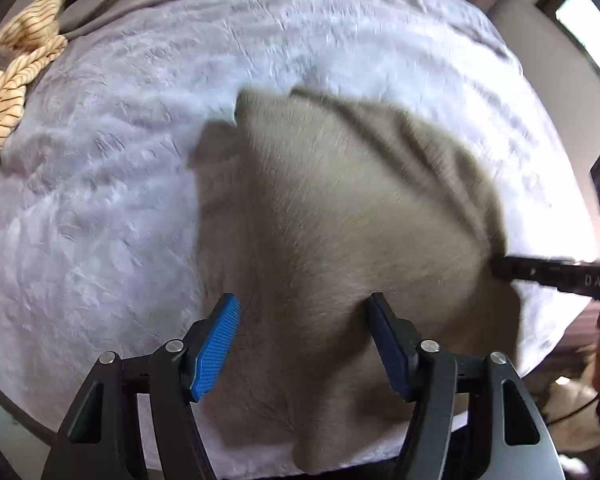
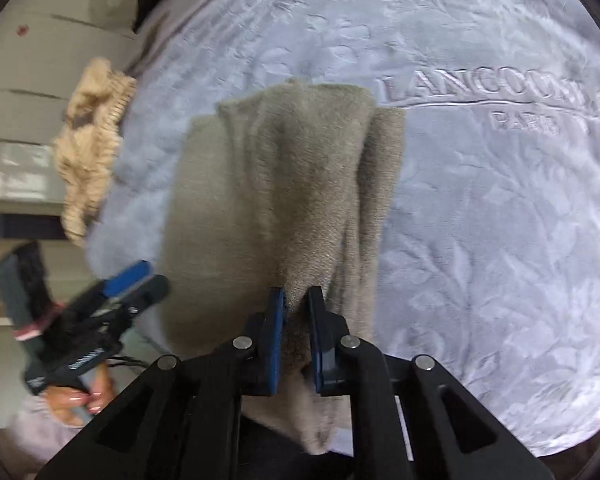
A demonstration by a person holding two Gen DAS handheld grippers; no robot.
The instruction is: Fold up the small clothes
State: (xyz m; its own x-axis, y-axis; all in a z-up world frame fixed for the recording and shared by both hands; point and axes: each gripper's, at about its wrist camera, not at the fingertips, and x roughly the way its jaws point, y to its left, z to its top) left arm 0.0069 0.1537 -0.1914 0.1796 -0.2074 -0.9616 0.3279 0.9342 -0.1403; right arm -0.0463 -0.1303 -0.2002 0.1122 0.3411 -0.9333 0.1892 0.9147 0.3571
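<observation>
Your right hand-held gripper (image 2: 296, 304) is pinched tight on a bunched fold at the near edge of the taupe garment (image 2: 276, 184), which lies spread on the pale embossed blanket (image 2: 480, 240) covering the bed. That grip lifts the cloth into ridges running away from the jaws, so you likely hold it to drag or flip the edge for a fold. Your left hand-held gripper (image 1: 300, 316) stands wide, its blue pads (image 1: 216, 344) hovering over the garment's other side with nothing between them, probably placed to take a second hold and keep the edge even. A striped cream garment (image 1: 8, 92) waits crumpled at the blanket's far corner, apart from the work.
</observation>
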